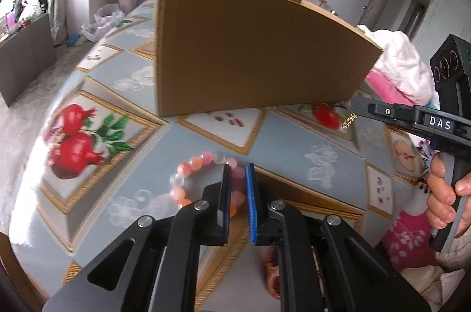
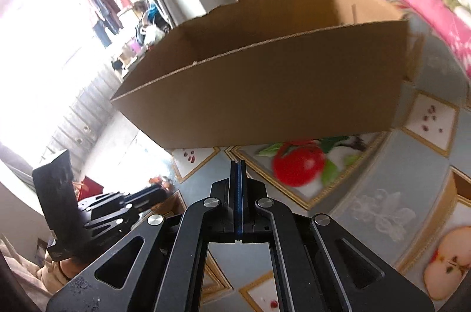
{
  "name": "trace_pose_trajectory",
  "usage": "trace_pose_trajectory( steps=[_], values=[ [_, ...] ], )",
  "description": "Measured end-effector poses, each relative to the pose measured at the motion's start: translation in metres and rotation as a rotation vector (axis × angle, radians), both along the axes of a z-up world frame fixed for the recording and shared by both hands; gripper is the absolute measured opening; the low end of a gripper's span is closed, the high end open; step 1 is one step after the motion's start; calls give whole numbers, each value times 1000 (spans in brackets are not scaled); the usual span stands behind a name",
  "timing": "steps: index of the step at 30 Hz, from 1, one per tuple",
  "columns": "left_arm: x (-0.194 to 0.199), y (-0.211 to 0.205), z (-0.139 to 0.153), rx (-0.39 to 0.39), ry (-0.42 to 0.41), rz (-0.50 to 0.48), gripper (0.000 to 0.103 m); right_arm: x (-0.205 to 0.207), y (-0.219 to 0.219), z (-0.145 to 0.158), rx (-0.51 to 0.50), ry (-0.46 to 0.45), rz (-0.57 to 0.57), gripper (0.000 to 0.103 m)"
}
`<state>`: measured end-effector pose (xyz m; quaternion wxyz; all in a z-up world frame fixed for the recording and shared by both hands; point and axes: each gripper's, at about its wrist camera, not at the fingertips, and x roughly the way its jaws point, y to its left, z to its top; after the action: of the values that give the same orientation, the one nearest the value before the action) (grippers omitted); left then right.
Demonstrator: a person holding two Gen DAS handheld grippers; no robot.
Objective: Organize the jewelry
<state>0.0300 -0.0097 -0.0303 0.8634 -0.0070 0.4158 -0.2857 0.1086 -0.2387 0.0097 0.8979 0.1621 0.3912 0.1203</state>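
Note:
A bracelet of pink and orange beads (image 1: 188, 173) lies under my left gripper (image 1: 238, 169), whose blue pads are shut on one of its beads. An open cardboard box (image 1: 250, 46) (image 2: 265, 94) stands on the table just beyond. In the left wrist view my right gripper (image 1: 354, 104) reaches in from the right, held by a hand (image 1: 441, 194). A thin gold chain (image 1: 350, 120) dangles from its tip. In its own view the right gripper (image 2: 237, 164) has its pads pressed together in front of the box, and the chain is hidden there.
The table wears a grey-blue cloth (image 1: 206, 141) printed with pomegranates (image 1: 75, 144) and framed panels. Pink and white fabric (image 1: 403, 70) is piled to the right of the box. A grey cabinet (image 1: 26, 58) and plastic bags (image 1: 103, 20) sit on the floor beyond the table.

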Motion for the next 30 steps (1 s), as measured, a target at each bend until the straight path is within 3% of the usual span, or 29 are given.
trace_pose_trajectory(
  steps=[5, 20, 25, 30],
  values=[
    [-8, -10, 7, -3, -30, -35, 9, -10, 10, -14, -6, 7, -28, 0],
    [-18, -22, 35, 20, -79, -29, 9, -54, 2, 4, 21, -50, -30, 0],
    [-25, -22, 59, -9, -120, -26, 9, -66, -1, 21, 24, -110, -31, 0],
    [-30, -16, 107, -96, -177, -49, 9, -73, -3, 59, 32, -209, -22, 0]
  ],
)
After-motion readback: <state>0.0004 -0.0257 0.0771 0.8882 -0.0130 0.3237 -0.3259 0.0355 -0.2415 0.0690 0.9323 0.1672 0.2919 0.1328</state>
